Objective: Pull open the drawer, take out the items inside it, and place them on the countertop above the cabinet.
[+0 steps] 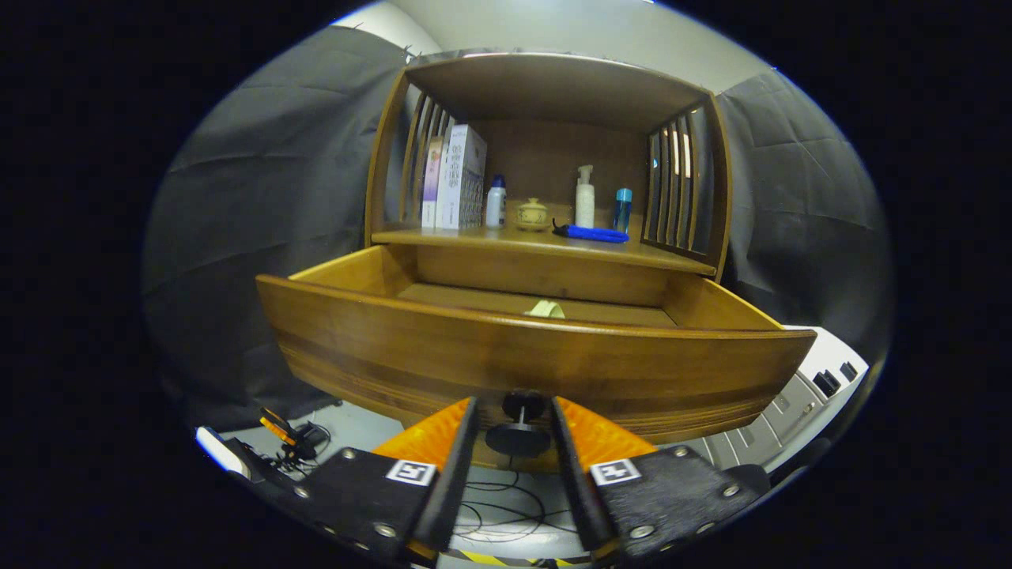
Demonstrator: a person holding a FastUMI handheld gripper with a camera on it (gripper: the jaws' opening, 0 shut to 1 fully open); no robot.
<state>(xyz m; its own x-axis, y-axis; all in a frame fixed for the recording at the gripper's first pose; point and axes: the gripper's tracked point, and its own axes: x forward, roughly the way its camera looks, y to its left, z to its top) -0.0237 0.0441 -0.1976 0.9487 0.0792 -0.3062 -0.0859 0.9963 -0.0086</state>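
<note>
While the drawer (538, 348) stands pulled out, the tongs (515, 433) are spread open around its dark knob (520, 427), not pressing it. A pale yellow item (546, 309) lies inside the drawer.

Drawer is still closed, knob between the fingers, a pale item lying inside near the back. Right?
Not quite. The gripper view shows the drawer pulled open. The knob does sit between the gripper fingers, and the pale item lies inside near the back.
</note>
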